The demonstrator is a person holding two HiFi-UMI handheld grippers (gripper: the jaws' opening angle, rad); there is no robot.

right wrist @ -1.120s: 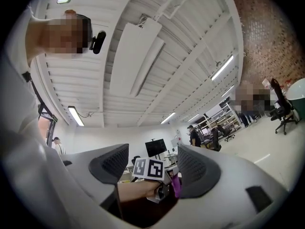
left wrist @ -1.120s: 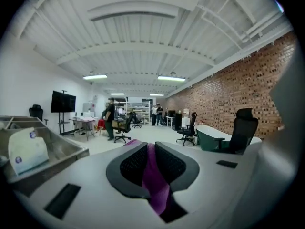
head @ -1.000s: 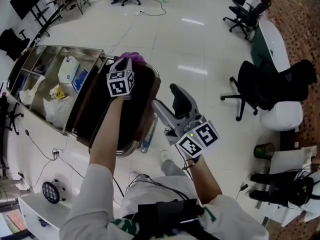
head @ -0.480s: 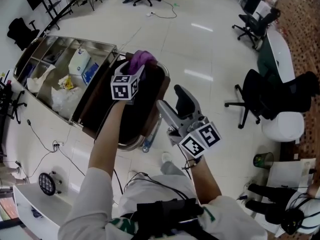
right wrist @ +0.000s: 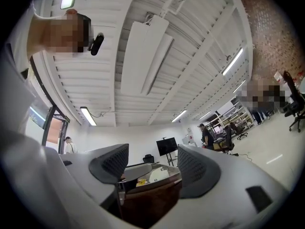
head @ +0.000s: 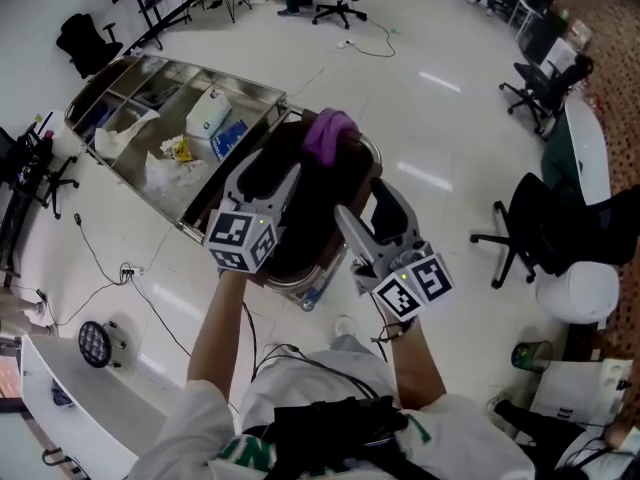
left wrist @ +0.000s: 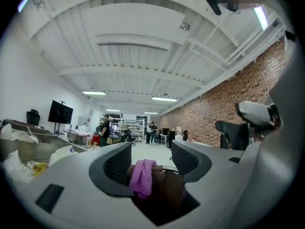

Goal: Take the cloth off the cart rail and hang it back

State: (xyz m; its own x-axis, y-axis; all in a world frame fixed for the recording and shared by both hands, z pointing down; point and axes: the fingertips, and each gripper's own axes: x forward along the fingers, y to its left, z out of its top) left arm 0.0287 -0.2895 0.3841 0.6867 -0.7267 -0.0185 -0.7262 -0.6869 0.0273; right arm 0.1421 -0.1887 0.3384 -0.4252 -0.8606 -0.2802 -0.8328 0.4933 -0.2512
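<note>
Cart [head: 130,88] with open steel bins stands on the pale floor [head: 430,118], now higher and further left in the head view than a second ago; dark brown bag [head: 300,233] hangs in the chrome rail [head: 376,158] at the cart's near end; the person's left tongs [head: 268,173], which a second ago reached up to the rail with the tips at the cloth, now sit drawn back over the bag's near side, well short of the rail; their jaws have just been opening and stand wide apart, with nothing pressed between the pads; in the left gripper view the tongs [left wrist: 150,149] frame the bag [left wrist: 167,192] and rail [left wrist: 165,166] beyond their tips; right tongs [head: 365,203] hover beside the bag's right edge, jaws apart and empty as before, in much the same pose; the right gripper view shows them [right wrist: 152,156] looking across the bag [right wrist: 147,199] toward the cart's bins [right wrist: 152,173]; purple cloth [head: 328,133] hangs bunched over the rail at the bag's far rim, clear of both tongs; seen past the left jaws, the cloth [left wrist: 142,178] droops down the bag's inner side.
</note>
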